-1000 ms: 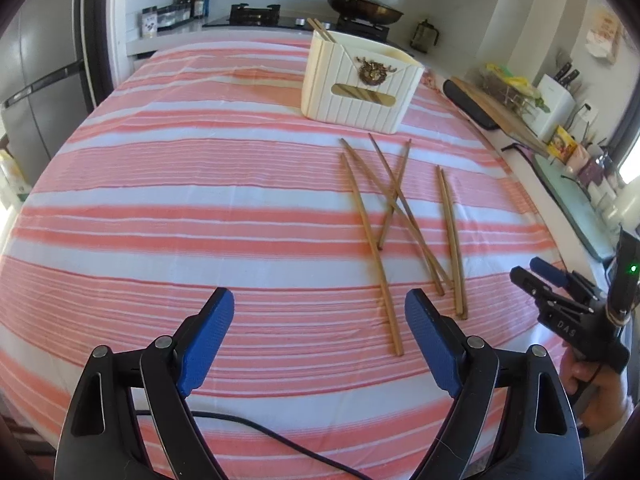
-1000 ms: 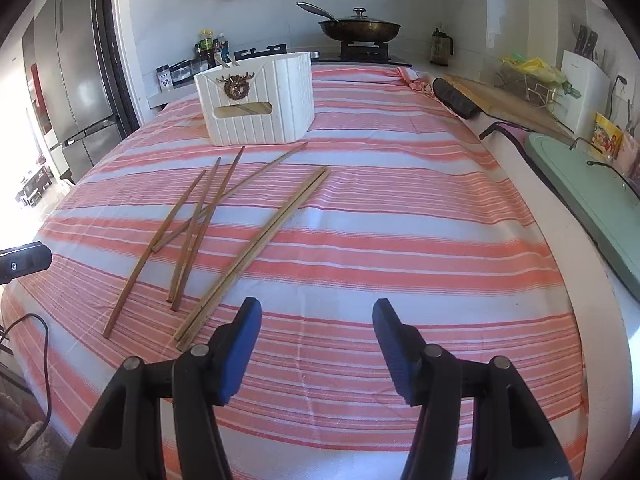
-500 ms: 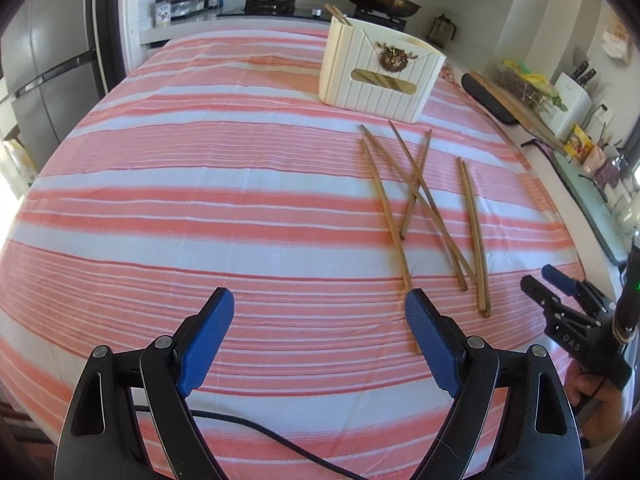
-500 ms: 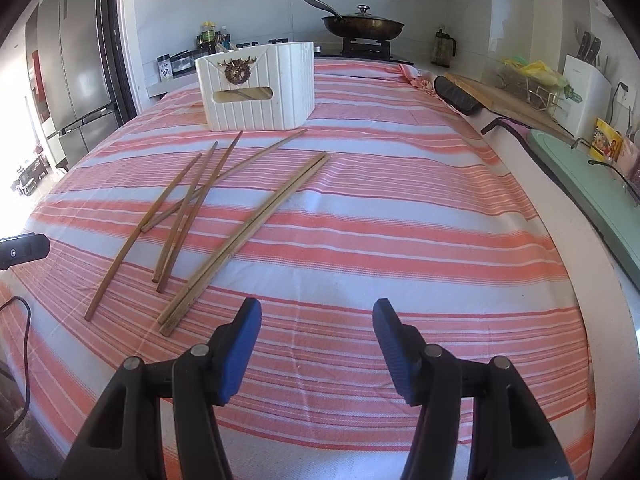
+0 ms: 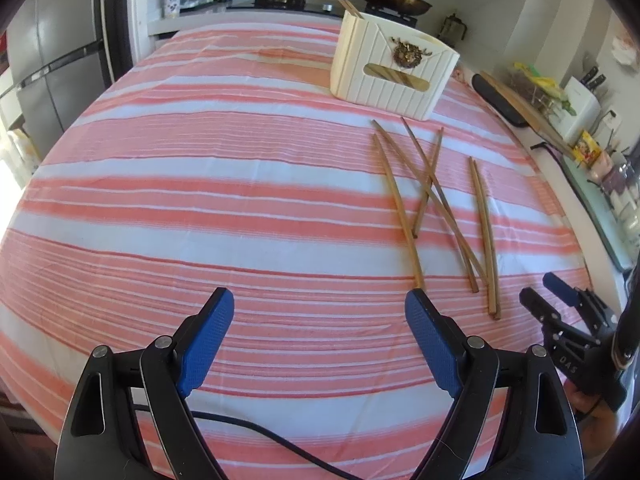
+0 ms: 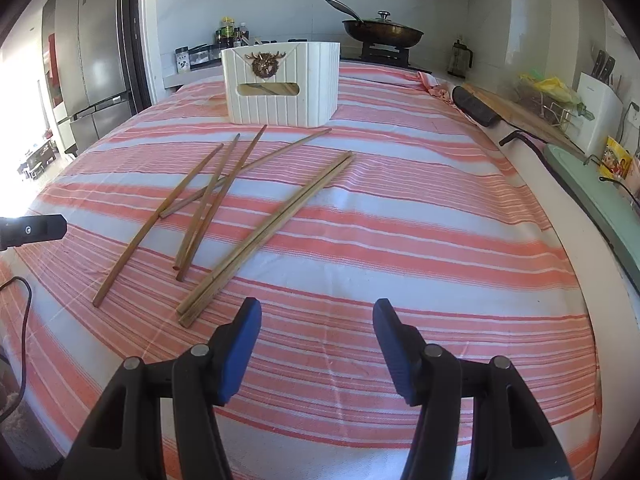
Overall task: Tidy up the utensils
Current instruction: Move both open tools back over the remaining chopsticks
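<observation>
Several wooden chopsticks (image 5: 430, 196) lie loose and partly crossed on the striped cloth; they also show in the right wrist view (image 6: 224, 204). A white ribbed utensil holder (image 5: 392, 70) with chopsticks inside stands behind them, seen also in the right wrist view (image 6: 282, 82). My left gripper (image 5: 320, 312) is open and empty, just left of the nearest chopstick end. My right gripper (image 6: 316, 320) is open and empty, just right of the paired chopsticks' (image 6: 264, 236) near ends. The right gripper also shows in the left wrist view (image 5: 548, 292).
The table carries a pink-and-white striped cloth (image 5: 200, 208). A stove with a pan (image 6: 382, 32) sits behind. A cutting board (image 6: 516, 110), knife block (image 6: 600, 104) and green tray (image 6: 596, 196) line the counter on the right. A fridge (image 6: 88, 60) stands on the left.
Both grippers have moved forward over the table toward the chopsticks, which now lie nearer the fingertips. Both stay open.
</observation>
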